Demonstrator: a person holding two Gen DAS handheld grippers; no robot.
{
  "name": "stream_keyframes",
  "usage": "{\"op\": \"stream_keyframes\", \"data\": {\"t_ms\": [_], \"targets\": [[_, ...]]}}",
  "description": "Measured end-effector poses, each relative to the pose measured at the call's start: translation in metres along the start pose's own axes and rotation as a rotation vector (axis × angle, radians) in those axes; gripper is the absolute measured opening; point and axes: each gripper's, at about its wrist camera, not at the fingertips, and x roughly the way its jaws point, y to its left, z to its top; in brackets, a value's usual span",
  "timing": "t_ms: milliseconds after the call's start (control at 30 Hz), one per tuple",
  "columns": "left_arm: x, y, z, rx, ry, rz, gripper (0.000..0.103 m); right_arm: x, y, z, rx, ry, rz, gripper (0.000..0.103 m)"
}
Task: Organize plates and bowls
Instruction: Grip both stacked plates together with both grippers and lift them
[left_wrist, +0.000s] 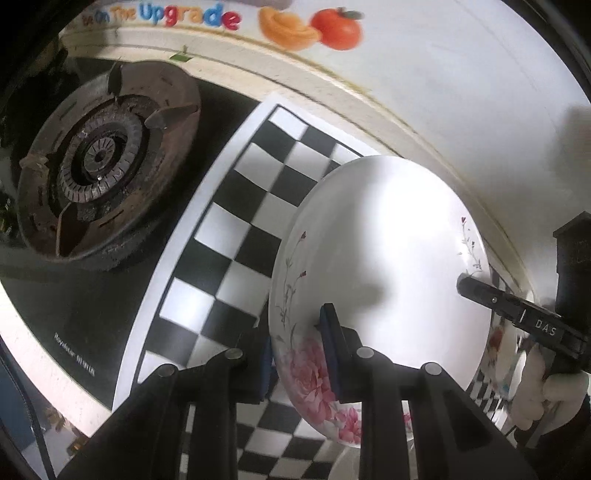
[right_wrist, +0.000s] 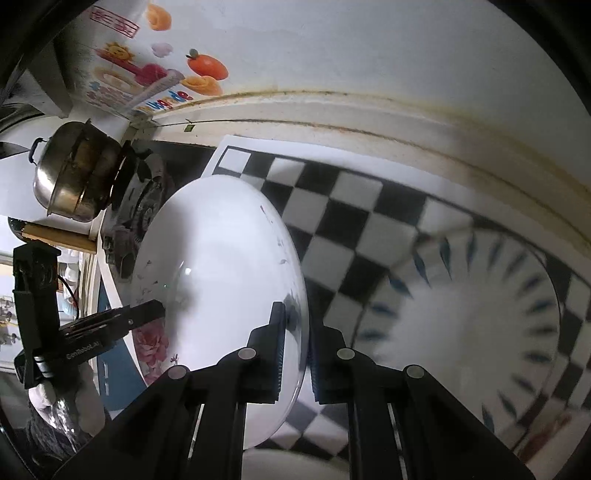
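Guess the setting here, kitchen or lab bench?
Most likely a home kitchen counter. A well-used gas burner sits in a black hob, a steel pot stands further along it, and a floral plate is being held above a checkerboard sheet by the wall.

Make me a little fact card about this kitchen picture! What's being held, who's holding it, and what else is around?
Held thing: a white plate with pink flowers, lifted and tilted
Left gripper: fingers closed on the plate's rim
Right gripper: fingers closed on the opposite rim
Underneath: a black-and-white checkered mat
Nearby dish: a plate with blue dashes around the edge, blurred, on the mat
Left of mat: a gas burner
Further back: a metal pot
Wall: fruit stickers
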Motion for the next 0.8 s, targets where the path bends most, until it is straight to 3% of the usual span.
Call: {"op": "stream_keyframes", "data": {"t_ms": [367,533,800], "targets": [[-0.024,-0.064,-0.056,0.14,0.01,-0.033,0.021,-0.061,-0.021,-0.101,0.085,-0.095,-0.005,0.013],[-0.016,-0.081,-0.08,0.19,0.066,-0.068,0.021,-0.081,-0.037,-0.15,0.134,-0.122,-0.028,0.013],[0.009,-0.1,-0.116,0.27,0.141,-0.049,0.021,-0.081,-0.062,-0.227,0.227,-0.137,-0.021,0.013]]}}
